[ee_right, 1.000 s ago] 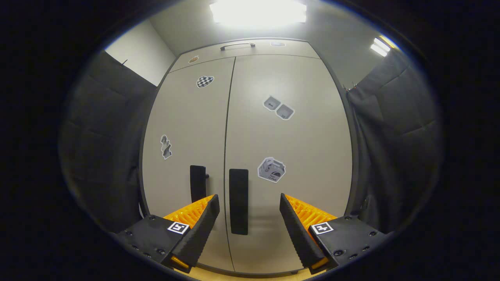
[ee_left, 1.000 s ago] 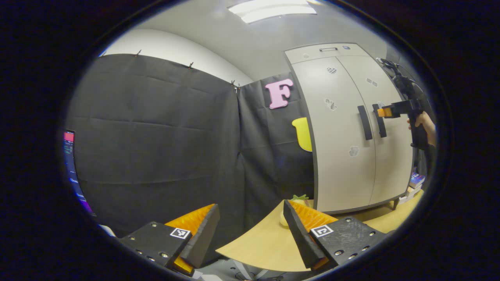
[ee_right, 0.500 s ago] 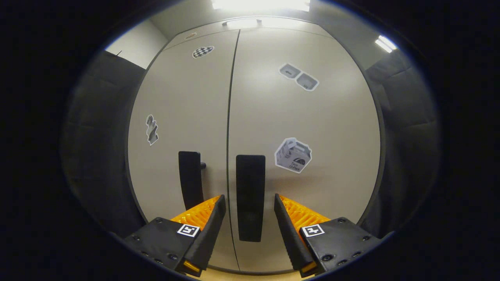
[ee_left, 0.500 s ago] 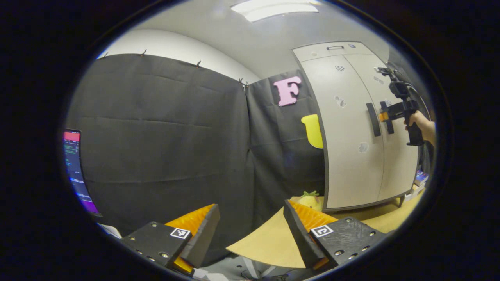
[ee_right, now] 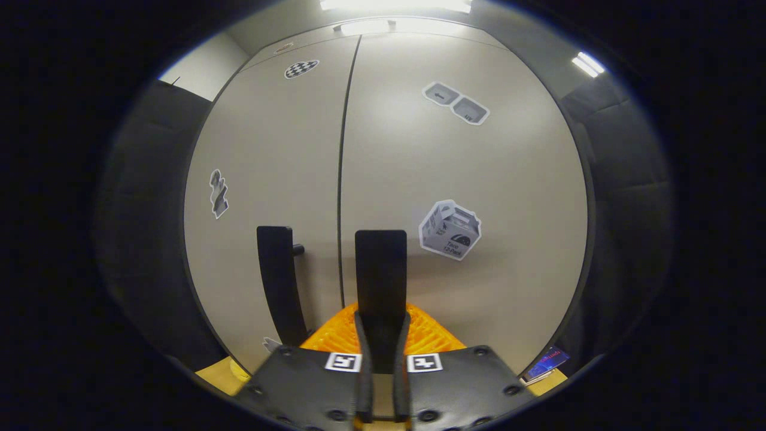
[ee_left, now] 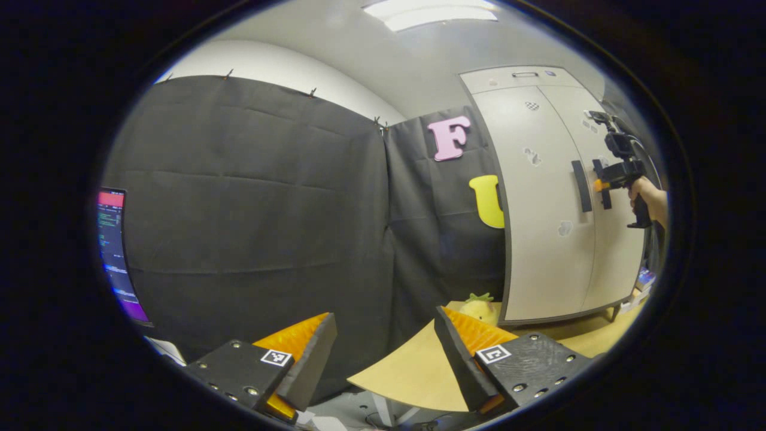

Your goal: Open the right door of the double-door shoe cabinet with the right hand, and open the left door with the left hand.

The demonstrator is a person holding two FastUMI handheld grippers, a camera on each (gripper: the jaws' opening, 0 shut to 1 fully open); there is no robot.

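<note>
Right door handle [ee_right: 380,281] now sits pinched between the right gripper [ee_right: 381,335] fingers, which were spread a moment ago (door still flush); pulling can begin. Left gripper [ee_left: 383,353] remains spread, well away from the shoe cabinet [ee_left: 550,203].

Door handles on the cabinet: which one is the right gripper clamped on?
The right door handle, between the right gripper fingers; the left door handle stands free beside it.

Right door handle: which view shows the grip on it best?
The right gripper view: the right door handle stands close and centred, with the right tool closed on its lower end. The left gripper view shows it small, far off.
</note>
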